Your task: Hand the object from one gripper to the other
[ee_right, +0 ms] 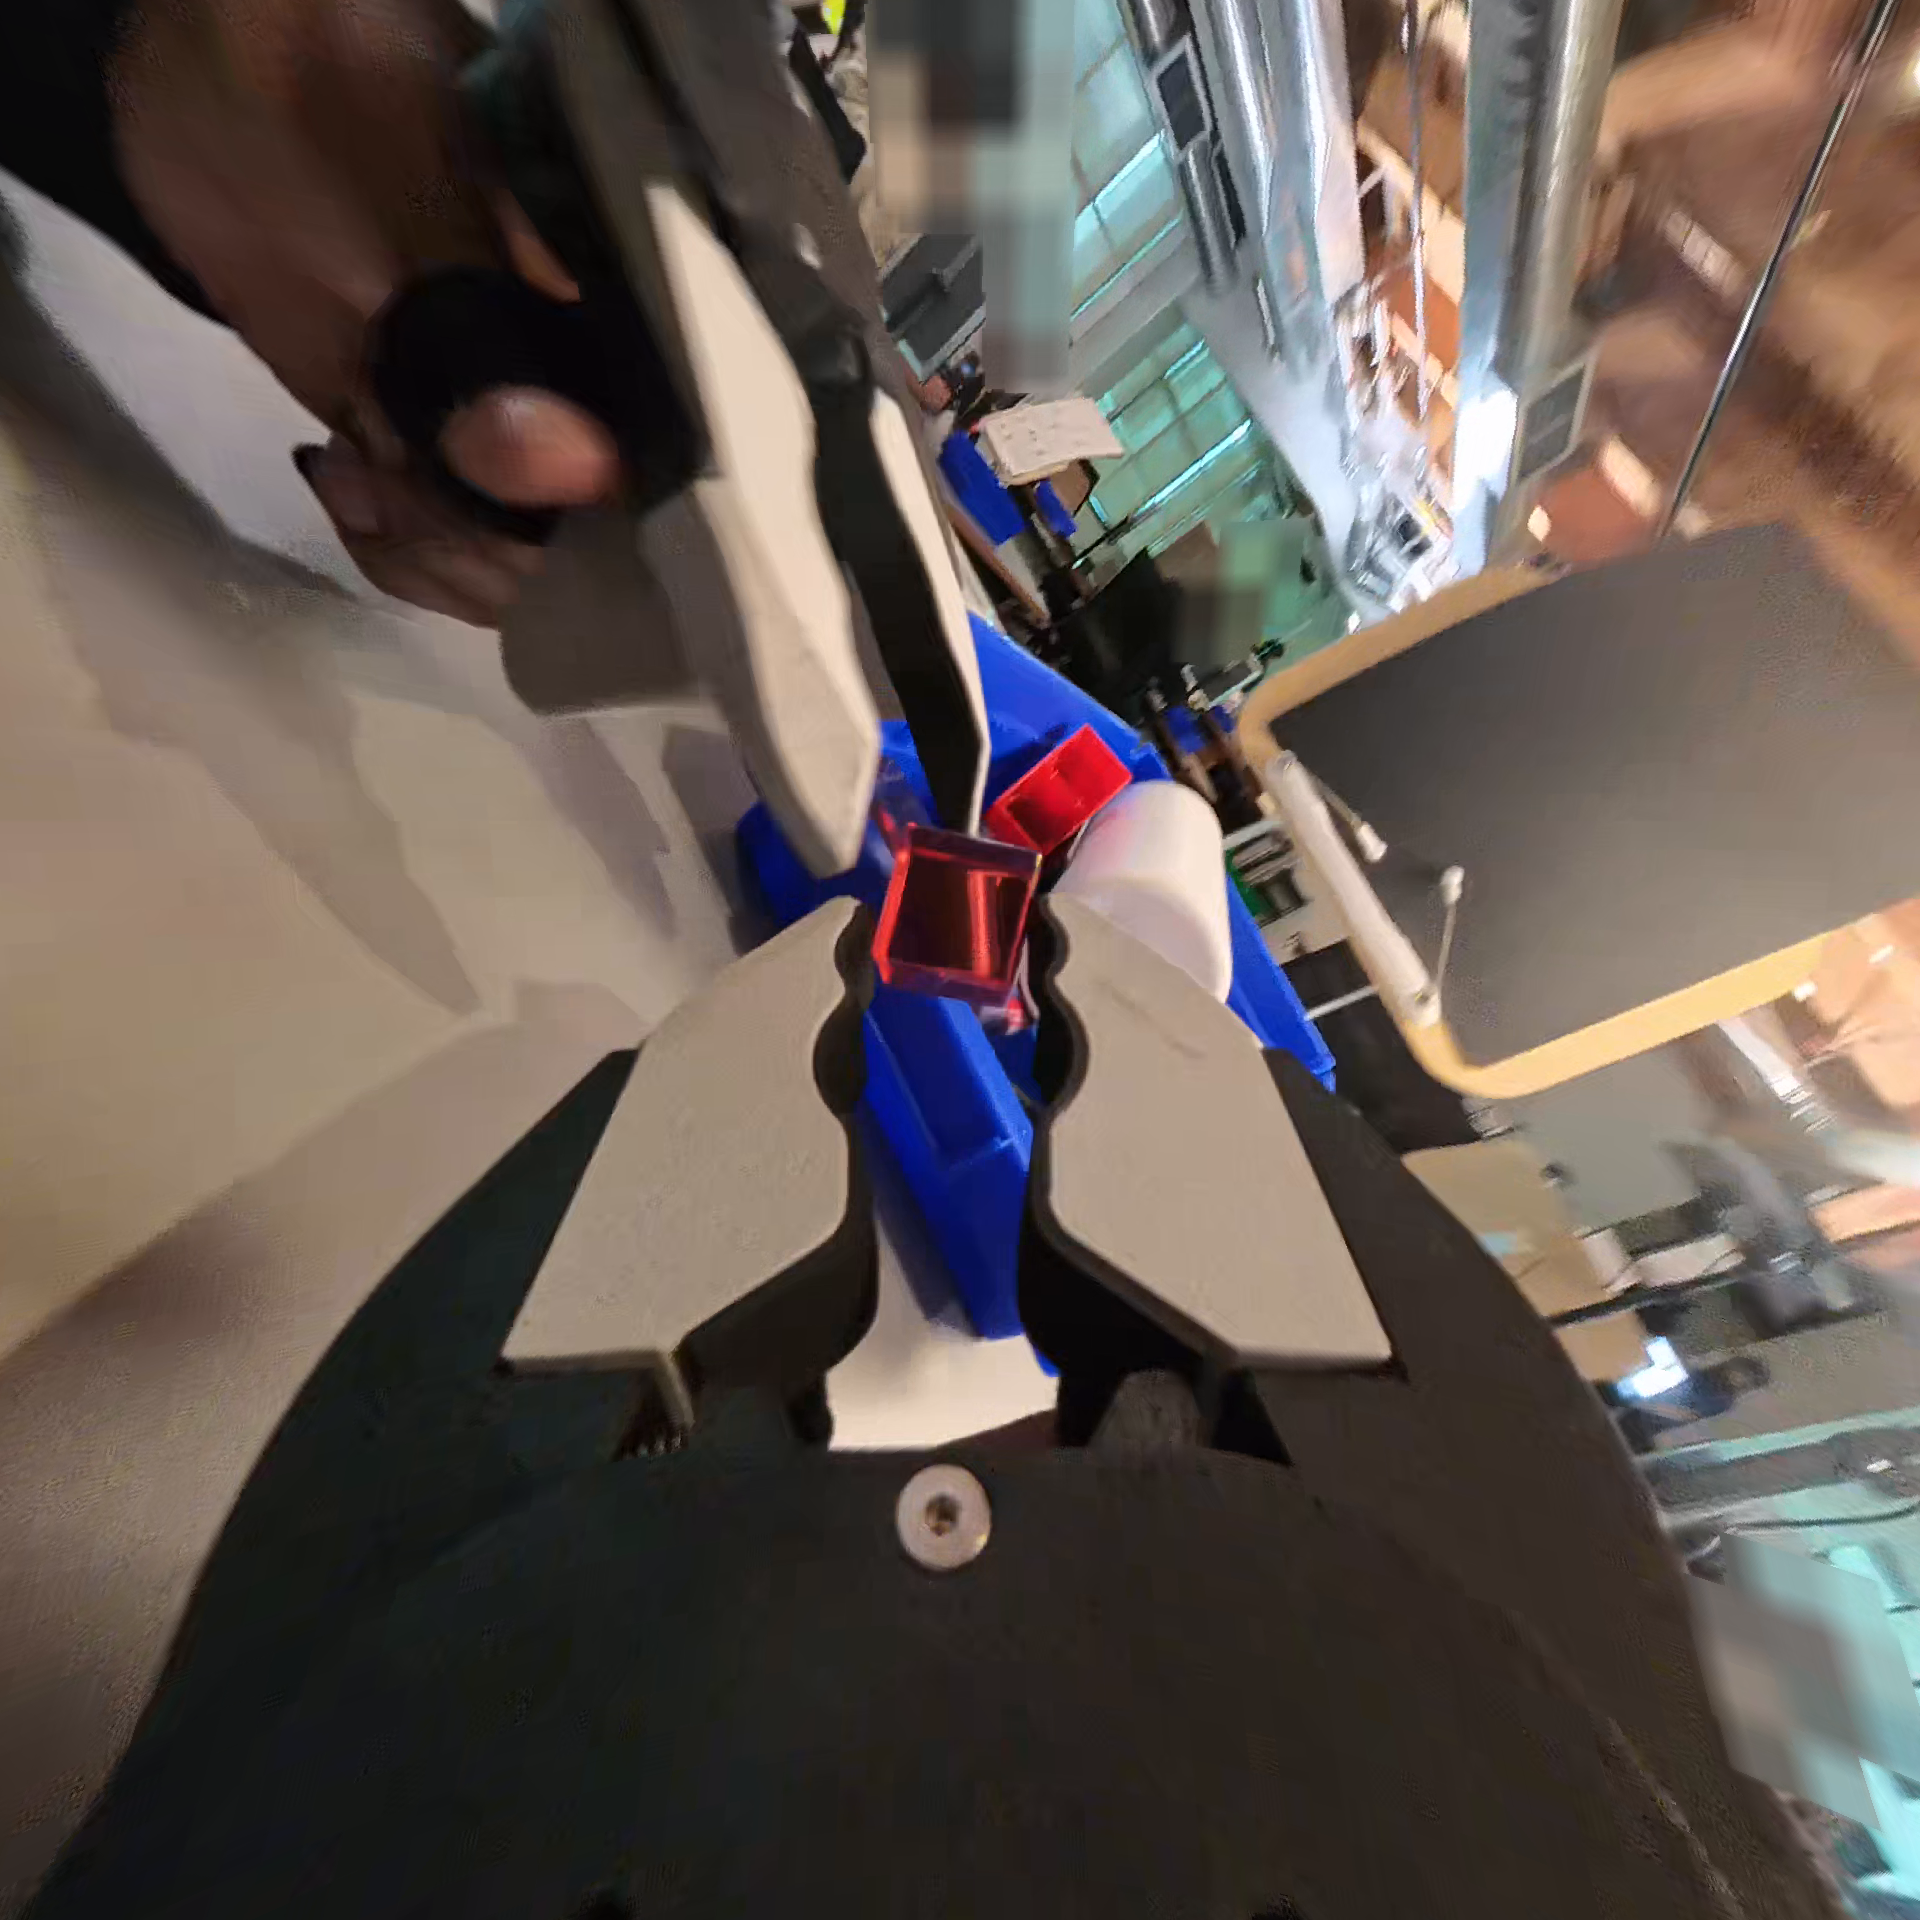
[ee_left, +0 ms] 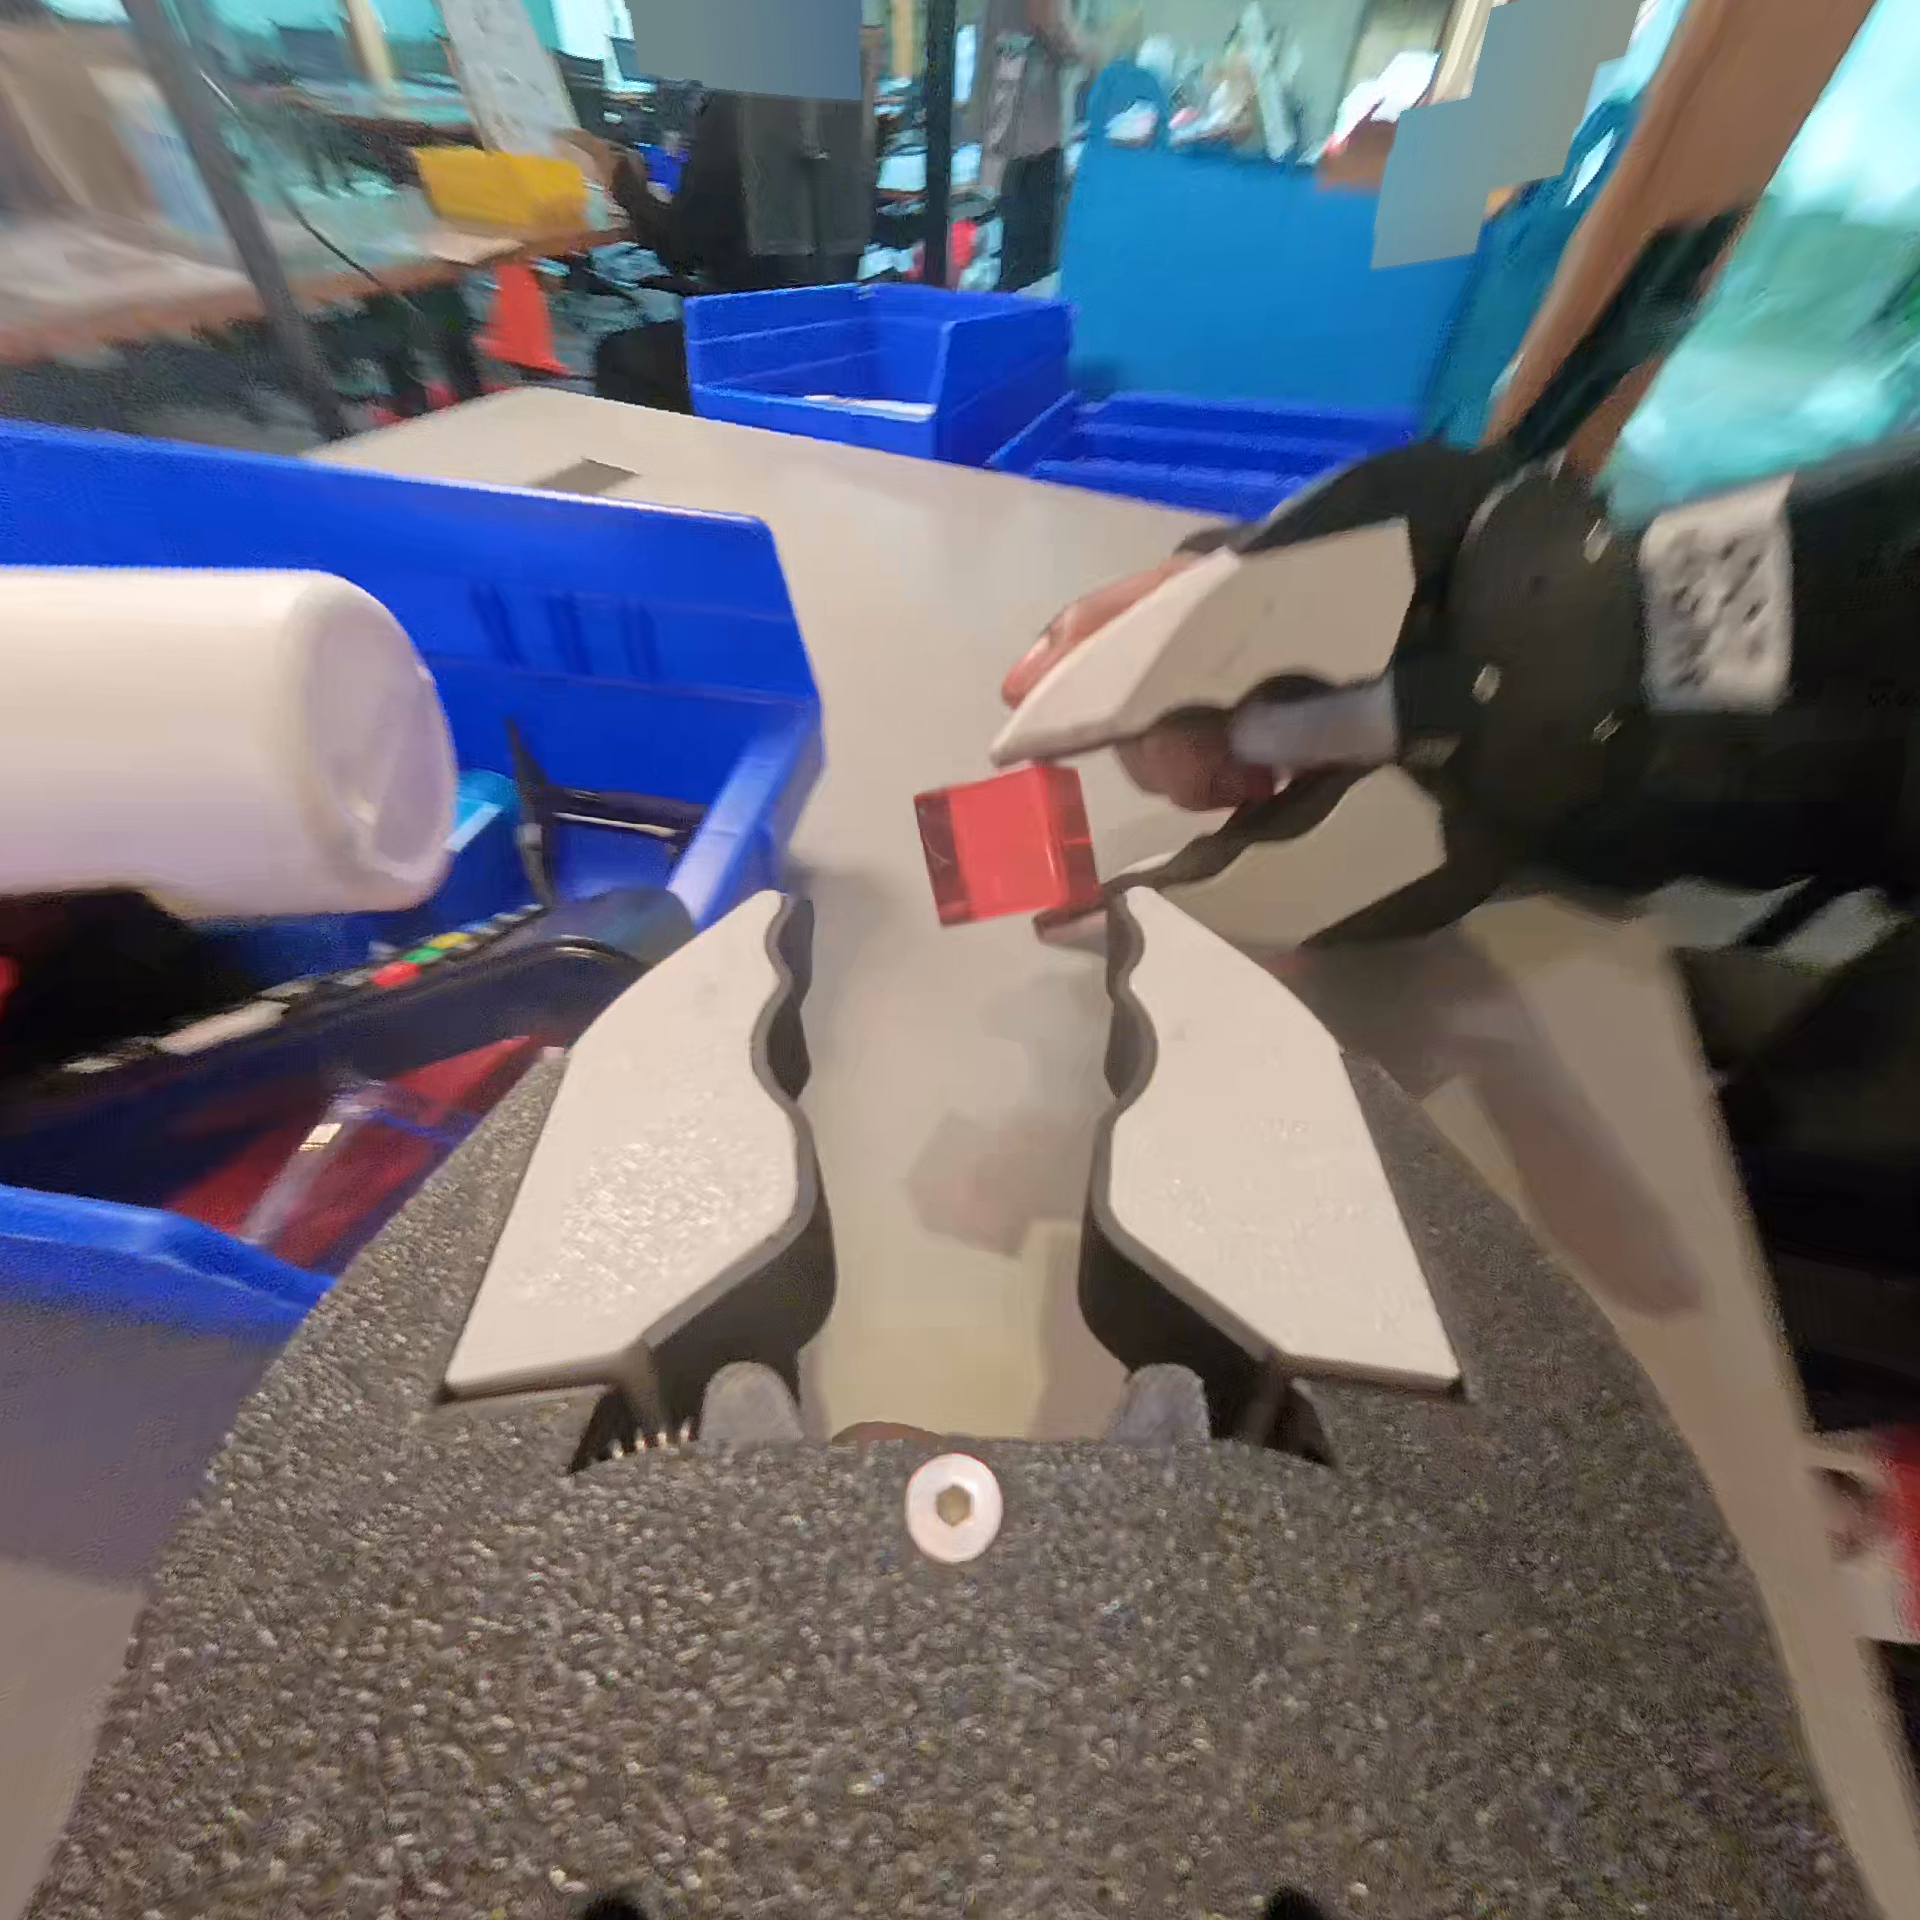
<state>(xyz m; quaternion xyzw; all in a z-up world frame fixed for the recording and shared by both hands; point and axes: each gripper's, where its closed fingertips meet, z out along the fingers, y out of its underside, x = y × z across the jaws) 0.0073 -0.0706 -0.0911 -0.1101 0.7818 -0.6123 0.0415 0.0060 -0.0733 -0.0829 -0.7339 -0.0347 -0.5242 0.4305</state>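
A translucent red cube (ee_left: 1006,857) is pinched at the fingertips of my right gripper (ee_left: 1027,837), which reaches in from the right above the grey table (ee_left: 935,582). In the right wrist view the cube (ee_right: 956,925) sits between that gripper's (ee_right: 951,935) two tips. My left gripper (ee_left: 958,916) is open and empty, with its tips just short of the cube and its right finger close beside it. In the right wrist view the left gripper (ee_right: 899,836) comes in from above, with its tips right at the cube's top edge.
A blue bin (ee_left: 623,582) at the left holds a white cylinder (ee_left: 208,727), a dark remote-like device (ee_left: 343,997) and red items. More blue bins (ee_left: 883,364) stand at the table's far edge. A second red block (ee_right: 1060,795) lies in the bin. People work in the background.
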